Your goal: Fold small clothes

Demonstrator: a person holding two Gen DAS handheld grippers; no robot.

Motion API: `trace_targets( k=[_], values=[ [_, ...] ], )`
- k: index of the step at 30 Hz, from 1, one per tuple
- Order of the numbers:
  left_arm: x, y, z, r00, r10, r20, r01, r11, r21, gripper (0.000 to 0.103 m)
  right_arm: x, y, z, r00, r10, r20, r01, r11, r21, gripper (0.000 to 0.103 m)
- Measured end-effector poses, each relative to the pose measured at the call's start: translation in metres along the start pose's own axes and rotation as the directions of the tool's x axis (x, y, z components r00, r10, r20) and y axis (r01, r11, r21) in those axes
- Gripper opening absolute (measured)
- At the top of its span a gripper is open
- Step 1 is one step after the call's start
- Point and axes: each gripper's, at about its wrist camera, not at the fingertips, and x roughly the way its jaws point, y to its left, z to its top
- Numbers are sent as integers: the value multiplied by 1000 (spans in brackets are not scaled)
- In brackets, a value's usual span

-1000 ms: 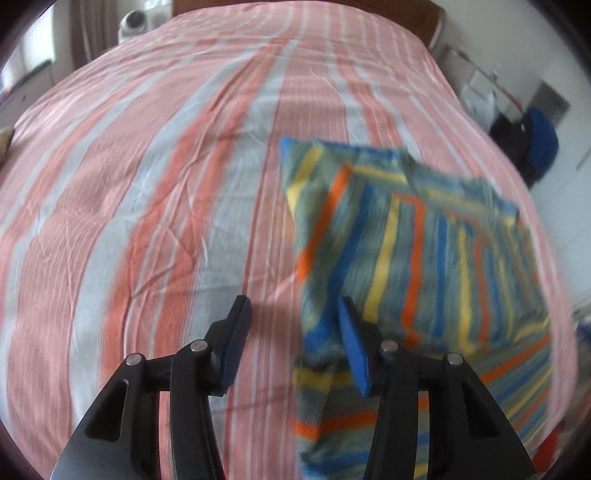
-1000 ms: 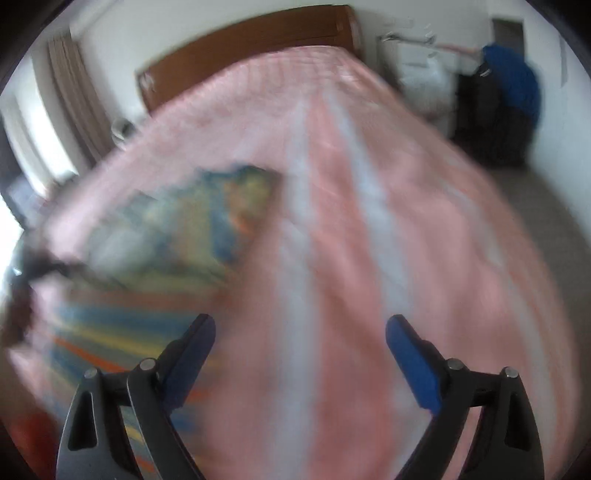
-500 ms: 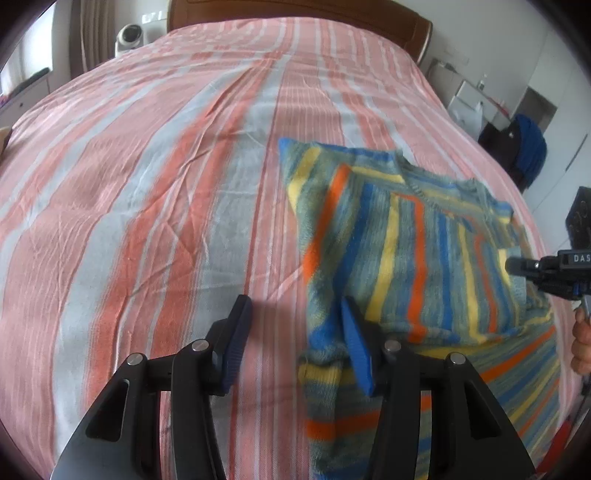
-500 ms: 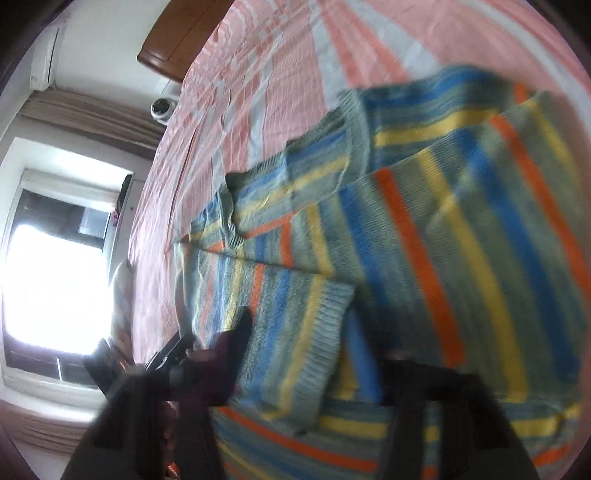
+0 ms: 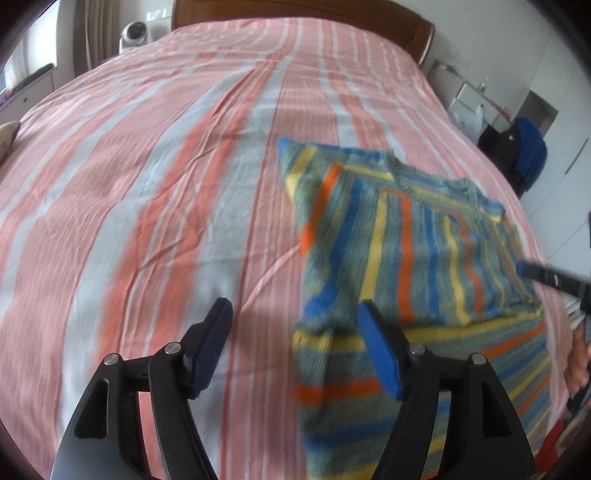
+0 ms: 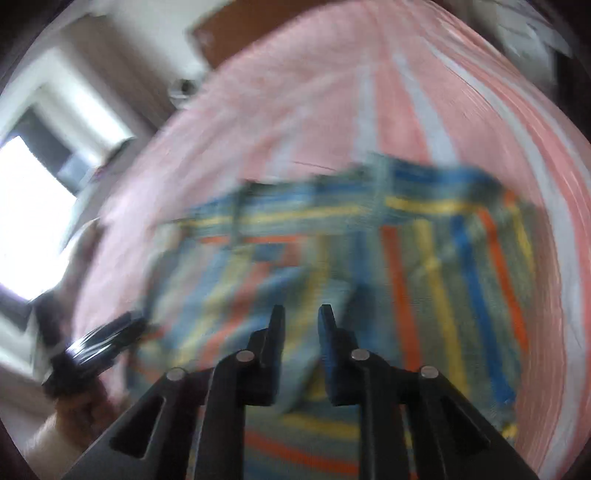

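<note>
A small striped knit sweater (image 5: 413, 251) in blue, yellow, orange and grey-green lies partly folded on the bed. It also shows, blurred, in the right wrist view (image 6: 388, 258). My left gripper (image 5: 295, 332) is open and empty, low over the sweater's near left edge, its right finger over the knit. My right gripper (image 6: 301, 317) hovers over the sweater's middle with its jaws nearly together; the blur hides whether cloth is pinched. Its tip reaches in at the right of the left wrist view (image 5: 543, 275).
The bed has a pink, orange and white striped cover (image 5: 166, 184) and a wooden headboard (image 5: 406, 26). A white device (image 5: 135, 31) stands at the far left, dark bags (image 5: 524, 155) at the right. A bright window (image 6: 29, 221) is left of the bed.
My right gripper has narrowed from wide open to nearly shut and swung over the sweater. My left gripper has opened wider and stayed near the sweater's left edge.
</note>
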Motion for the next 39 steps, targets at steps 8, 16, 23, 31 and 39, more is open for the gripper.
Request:
trace_targets(
  k=[8, 16, 23, 31, 39],
  values=[
    [-70, 29, -44, 998, 45, -43, -47, 998, -38, 84, -13, 4, -63, 987, -77, -143, 65, 994, -87, 40],
    [-95, 14, -115, 996, 3, -91, -7, 999, -37, 90, -123, -21, -148, 970, -238, 50, 242, 961, -132, 83],
    [-76, -5, -122, 973, 224, -58, -217, 971, 99, 99, -168, -59, -209, 883, -443, 153, 448, 894, 1, 84],
    [-74, 20, -131, 990, 133, -44, -134, 991, -30, 103, -169, -99, -225, 825, -557, 96, 543, 828, 140, 91],
    [-117, 16, -168, 976, -46, -212, 45, 999, -9, 102, -190, -58, -239, 947, -317, 52, 315, 948, 36, 92]
  ],
)
